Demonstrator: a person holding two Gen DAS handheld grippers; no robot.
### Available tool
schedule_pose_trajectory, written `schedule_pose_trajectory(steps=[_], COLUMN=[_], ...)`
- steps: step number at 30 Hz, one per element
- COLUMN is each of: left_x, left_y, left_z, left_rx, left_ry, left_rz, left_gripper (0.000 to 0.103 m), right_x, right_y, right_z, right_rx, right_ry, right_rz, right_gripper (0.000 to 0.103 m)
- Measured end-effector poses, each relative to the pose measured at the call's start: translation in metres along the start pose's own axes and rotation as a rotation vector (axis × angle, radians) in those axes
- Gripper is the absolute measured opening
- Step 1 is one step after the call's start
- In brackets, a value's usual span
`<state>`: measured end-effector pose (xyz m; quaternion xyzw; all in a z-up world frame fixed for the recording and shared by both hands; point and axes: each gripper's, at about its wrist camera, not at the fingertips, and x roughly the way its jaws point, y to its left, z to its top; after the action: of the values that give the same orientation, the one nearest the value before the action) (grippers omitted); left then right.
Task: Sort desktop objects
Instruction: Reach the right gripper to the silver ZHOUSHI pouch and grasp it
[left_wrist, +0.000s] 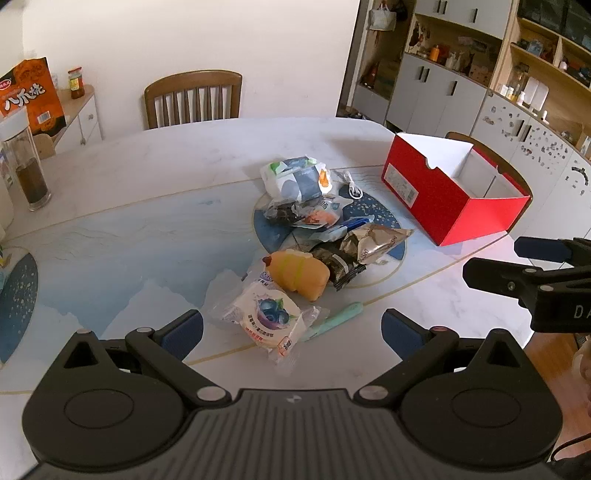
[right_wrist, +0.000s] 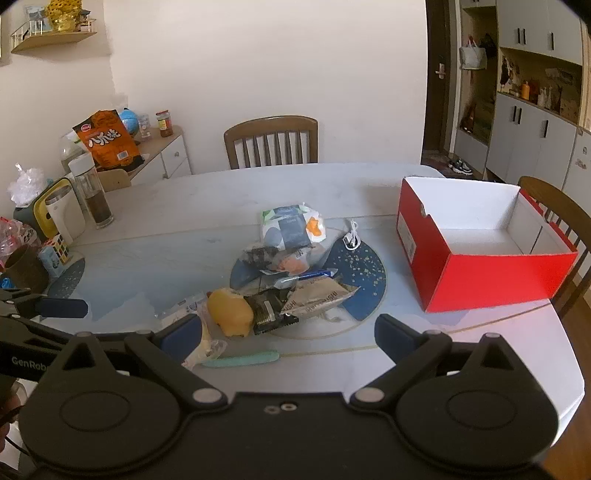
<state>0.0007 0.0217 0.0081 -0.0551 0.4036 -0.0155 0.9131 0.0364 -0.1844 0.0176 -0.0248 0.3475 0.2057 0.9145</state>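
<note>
A pile of small objects lies mid-table: a blueberry snack packet (left_wrist: 267, 319), an orange pig toy (left_wrist: 299, 273) (right_wrist: 231, 312), a mint green pen (left_wrist: 334, 320) (right_wrist: 240, 359), dark and silver snack wrappers (left_wrist: 373, 240) (right_wrist: 317, 297), a wet-wipes pack (left_wrist: 295, 179) (right_wrist: 291, 225) and a white cable (left_wrist: 352, 184). An open red box (left_wrist: 454, 195) (right_wrist: 480, 273) stands to the right, empty inside. My left gripper (left_wrist: 291, 330) is open, just short of the blueberry packet. My right gripper (right_wrist: 286, 334) is open, hovering near the pen and the pig toy.
A glass bottle with dark contents (left_wrist: 27, 166) (right_wrist: 92, 192), an orange snack bag (right_wrist: 109, 140), a Rubik's cube (right_wrist: 59, 245) and cups stand at the table's left side. Wooden chairs (right_wrist: 271, 142) stand at the far and right edges. Cabinets line the right wall.
</note>
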Motion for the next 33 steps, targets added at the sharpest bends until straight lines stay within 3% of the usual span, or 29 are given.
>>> schedule_pose_trajectory(steps=[9,21,33], left_x=[0.008,0.041,0.080], left_y=[-0.003,0.016,0.006], left_z=[0.005,0.009,0.007], left_rx=[0.031,-0.055,-0.009], left_ry=[-0.014,0.006,0.011], left_rz=[0.028,0.090,0.115], left_gripper=[0.103,0.103,0.103], right_x=[0.013,0.056,0.102], right_y=[-0.006,-0.022,-0.042], right_z=[0.003,0.009,0.021], right_rx=[0.005,-0.041,-0.086], right_ry=[0.006,0.040,0.078], right_rz=[-0.001,0.054,0.062], right_gripper=[0.098,0.096,0.096])
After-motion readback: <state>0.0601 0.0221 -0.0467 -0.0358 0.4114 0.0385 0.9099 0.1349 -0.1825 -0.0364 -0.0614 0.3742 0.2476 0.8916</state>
